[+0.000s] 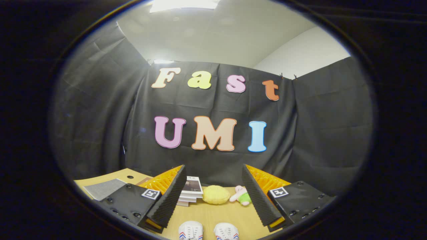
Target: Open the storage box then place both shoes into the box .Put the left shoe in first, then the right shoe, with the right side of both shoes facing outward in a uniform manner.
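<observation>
Wooden table sitting against black cloth booth wall. Gripper hovering wide open, holding nothing. Two white shoes lying between its fingers; beyond the shoes, book stack, yellow plush, small pink-green toy.

Two white shoes are sitting side by side on the wooden table: the left-hand shoe and the right-hand shoe, both lying between the two fingers of the one gripper, whose fingers are standing wide apart with nothing between their pads. Beyond the fingers, one stack of books is resting, how many books it holds cannot be told, and beside it one yellow plush item and one small pink-and-green soft toy are lying. One grey mat is lying near the table's far left corner.
</observation>
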Demonstrator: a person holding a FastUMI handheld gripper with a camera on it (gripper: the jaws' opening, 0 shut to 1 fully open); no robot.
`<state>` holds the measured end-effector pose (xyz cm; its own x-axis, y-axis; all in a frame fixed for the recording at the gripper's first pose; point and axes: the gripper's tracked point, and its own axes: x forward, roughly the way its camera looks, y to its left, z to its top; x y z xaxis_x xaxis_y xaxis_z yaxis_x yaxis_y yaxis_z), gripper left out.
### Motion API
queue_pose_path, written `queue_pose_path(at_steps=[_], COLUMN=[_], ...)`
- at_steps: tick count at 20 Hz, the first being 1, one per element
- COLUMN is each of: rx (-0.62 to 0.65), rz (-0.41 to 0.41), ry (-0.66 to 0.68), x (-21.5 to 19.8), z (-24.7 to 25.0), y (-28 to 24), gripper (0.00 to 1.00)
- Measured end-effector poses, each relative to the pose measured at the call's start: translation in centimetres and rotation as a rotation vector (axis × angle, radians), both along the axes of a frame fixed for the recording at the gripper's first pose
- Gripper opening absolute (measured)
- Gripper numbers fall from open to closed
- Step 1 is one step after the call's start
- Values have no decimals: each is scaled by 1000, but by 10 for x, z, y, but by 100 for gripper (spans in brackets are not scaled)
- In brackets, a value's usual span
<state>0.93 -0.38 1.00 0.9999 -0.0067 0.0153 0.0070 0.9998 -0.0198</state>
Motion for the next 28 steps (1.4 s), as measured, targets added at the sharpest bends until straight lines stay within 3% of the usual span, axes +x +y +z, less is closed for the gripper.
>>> queue_pose_path(at_steps=[6,11,14,20,28], rx=[4,62,134,359,673], rz=[17,130,232,349,385], ry=[11,33,74,212,469], x=[-2,-9,-17,-25,-24], z=[-5,-9,-18,-53,-118], y=[2,29,54,88,109], gripper=[100,100,100,100,100])
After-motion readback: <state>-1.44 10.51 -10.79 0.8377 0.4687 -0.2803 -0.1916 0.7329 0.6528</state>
